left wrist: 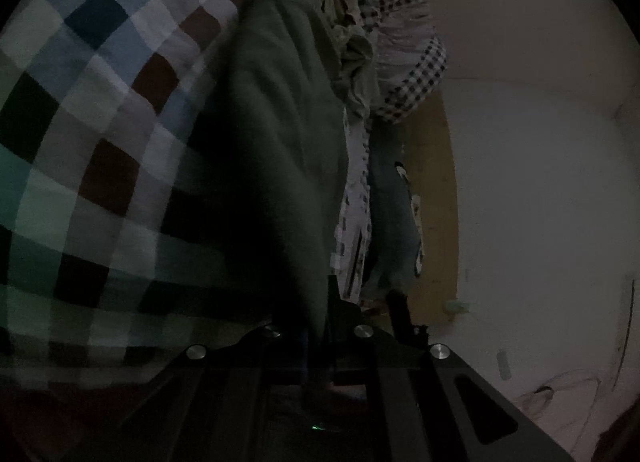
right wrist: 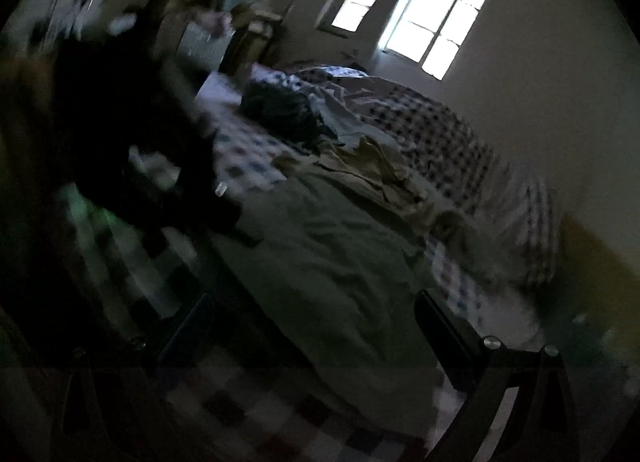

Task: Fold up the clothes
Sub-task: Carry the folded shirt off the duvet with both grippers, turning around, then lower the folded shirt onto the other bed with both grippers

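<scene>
Left tongs (left wrist: 320,326): pressed together, pinching an edge of the green garment (left wrist: 280,134); fingers dark, close side by side, cloth running up between them in the left wrist view.

Right tongs (right wrist: 320,326): spread wide, nothing between the fingers (right wrist: 452,326); poised above the near part of the green garment (right wrist: 332,254), contact with the cloth not discernible; view blurred.

Green garment: spread flat across the middle of the bed, on the checked bedcover (left wrist: 100,110), reaching toward the bed's near edge.

Checked bedcover: large squares of white, blue, brown and dark green; bare along the near edge of the bed (right wrist: 248,406).

Khaki garment (right wrist: 376,170): crumpled, just beyond the far end of the green garment, touching it.

Small-check cloth (right wrist: 432,122): dark and white, bunched along the bed's far side near the wall.

Dark garment (right wrist: 280,102): heaped toward the far end of the bed.

Window (right wrist: 416,10): bright, in the far wall.

Dark blurred shape (right wrist: 132,134): at the left side of the bed, nature not discernible.
</scene>
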`<control>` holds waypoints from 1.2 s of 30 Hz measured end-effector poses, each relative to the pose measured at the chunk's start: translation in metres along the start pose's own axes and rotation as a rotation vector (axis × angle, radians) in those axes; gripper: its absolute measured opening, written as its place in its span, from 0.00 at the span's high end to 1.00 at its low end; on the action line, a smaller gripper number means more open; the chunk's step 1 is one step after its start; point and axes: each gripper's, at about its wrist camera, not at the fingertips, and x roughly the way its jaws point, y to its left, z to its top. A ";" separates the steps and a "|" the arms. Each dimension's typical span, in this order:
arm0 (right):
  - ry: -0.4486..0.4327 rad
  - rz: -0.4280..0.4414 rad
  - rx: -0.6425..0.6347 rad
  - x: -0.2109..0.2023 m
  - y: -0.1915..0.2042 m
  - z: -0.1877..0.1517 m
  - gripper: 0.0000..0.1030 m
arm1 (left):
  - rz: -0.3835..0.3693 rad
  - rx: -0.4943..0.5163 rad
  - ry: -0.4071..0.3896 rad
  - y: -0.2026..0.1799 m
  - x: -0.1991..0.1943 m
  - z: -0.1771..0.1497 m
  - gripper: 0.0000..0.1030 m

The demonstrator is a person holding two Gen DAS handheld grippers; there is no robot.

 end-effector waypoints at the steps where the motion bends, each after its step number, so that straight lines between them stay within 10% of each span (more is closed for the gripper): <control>1: 0.002 -0.028 -0.037 0.005 0.006 0.000 0.01 | -0.007 -0.005 0.003 -0.001 0.001 0.002 0.96; 7: -0.050 -0.148 -0.196 0.034 0.030 0.007 0.07 | -0.055 -0.028 0.008 -0.005 0.007 0.010 0.96; 10: -0.043 -0.184 -0.271 0.054 0.042 0.010 0.63 | -0.078 -0.023 0.013 -0.006 0.003 0.010 0.96; 14: 0.005 -0.185 -0.260 0.078 0.039 0.010 0.84 | -0.095 -0.012 0.014 -0.007 0.003 0.013 0.96; 17: 0.006 -0.151 -0.209 0.078 0.029 0.015 0.88 | -0.093 0.010 -0.012 -0.008 -0.001 0.015 0.89; 21: -0.012 -0.110 -0.127 0.073 0.011 0.019 0.89 | -0.049 0.097 -0.104 -0.015 -0.012 0.025 0.33; 27: -0.053 -0.068 0.026 0.053 -0.027 0.022 0.90 | 0.031 0.076 -0.203 -0.011 -0.014 0.065 0.29; 36: -0.088 0.005 0.248 0.039 -0.073 0.014 0.90 | -0.044 -0.033 -0.265 -0.001 0.017 0.137 0.28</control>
